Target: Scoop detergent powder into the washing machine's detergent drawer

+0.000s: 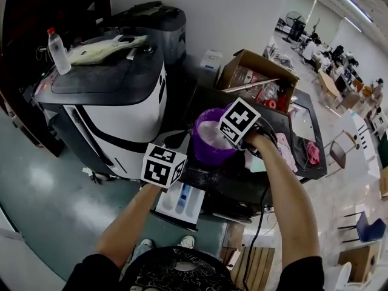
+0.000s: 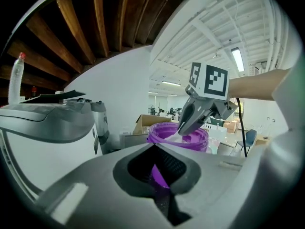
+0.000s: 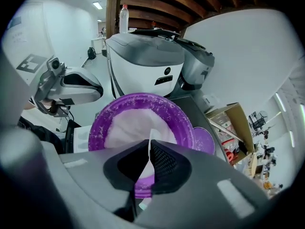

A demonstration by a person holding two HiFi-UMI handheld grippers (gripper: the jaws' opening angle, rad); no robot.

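The washing machine (image 1: 115,102) stands at my left, with the dark table (image 1: 209,176) butted against its side. That puts powder and machine within one short swing of each other. On the table sits the open purple tub (image 1: 206,144), filled with white detergent powder (image 3: 133,125). Its lid (image 3: 210,140) lies just beside it, out of the scooping path.

Below the tub's near edge the detergent drawer (image 1: 182,200) is pulled out, compartments facing up, ready to take a load.

My right gripper (image 3: 148,149) hangs directly over the tub. Its jaws are pinching a thin white scoop (image 2: 177,136), tipped down into the powder, so I judge I am at the digging stage, with nothing yet carried to the drawer.

My left gripper (image 2: 155,149) waits near the drawer with its jaws pressed together on nothing. The purple in their gap looks like the tub behind them. I read it as parked clear of the right arm's route.
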